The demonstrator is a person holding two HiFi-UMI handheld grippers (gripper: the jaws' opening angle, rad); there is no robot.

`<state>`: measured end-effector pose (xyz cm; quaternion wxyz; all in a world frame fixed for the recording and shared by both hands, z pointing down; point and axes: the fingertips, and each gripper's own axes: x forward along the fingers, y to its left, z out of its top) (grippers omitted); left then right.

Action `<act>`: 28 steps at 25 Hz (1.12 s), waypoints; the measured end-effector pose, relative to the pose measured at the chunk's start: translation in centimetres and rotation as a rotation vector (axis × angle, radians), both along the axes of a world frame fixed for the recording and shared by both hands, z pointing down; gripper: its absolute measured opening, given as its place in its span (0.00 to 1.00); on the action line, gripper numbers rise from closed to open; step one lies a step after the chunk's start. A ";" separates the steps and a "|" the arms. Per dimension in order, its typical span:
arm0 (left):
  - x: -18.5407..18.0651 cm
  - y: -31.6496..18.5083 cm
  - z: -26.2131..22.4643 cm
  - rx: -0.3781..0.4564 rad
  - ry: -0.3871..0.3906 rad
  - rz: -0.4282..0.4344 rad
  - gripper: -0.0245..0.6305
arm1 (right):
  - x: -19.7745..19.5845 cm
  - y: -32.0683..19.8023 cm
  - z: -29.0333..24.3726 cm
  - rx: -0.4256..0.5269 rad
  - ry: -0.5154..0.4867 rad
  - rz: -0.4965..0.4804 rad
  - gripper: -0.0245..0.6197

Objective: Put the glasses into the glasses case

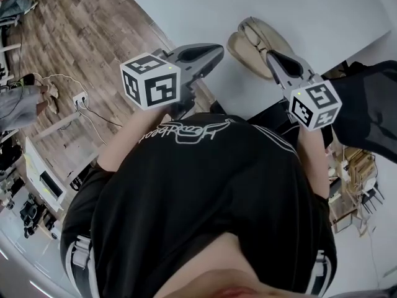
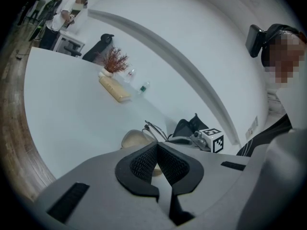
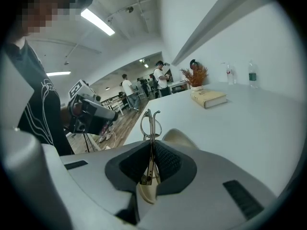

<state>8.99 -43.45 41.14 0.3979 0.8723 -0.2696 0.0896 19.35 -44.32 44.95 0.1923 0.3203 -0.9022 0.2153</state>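
Beige case (image 1: 251,39), one only; right gripper (image 3: 151,145) pinches one pair of glasses (image 3: 150,121).

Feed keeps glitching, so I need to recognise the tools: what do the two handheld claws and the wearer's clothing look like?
The left claw and right claw are grey moulded shells with black ribbed pads. Each carries a white cube printed with black square markers. The person wears a black short-sleeved T-shirt with a white line drawing.
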 end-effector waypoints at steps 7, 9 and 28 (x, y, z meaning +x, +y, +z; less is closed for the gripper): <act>0.6 -0.5 1.6 -0.032 -0.006 0.008 0.05 | -0.1 -0.3 3.2 -0.052 0.052 -0.049 0.08; 0.6 -0.4 1.8 -0.037 -0.004 0.011 0.05 | -0.3 -0.2 3.8 -0.068 0.060 -0.060 0.08; -0.1 0.2 3.9 -0.084 -0.005 -0.011 0.05 | -1.4 1.0 7.5 -0.143 0.179 -0.147 0.08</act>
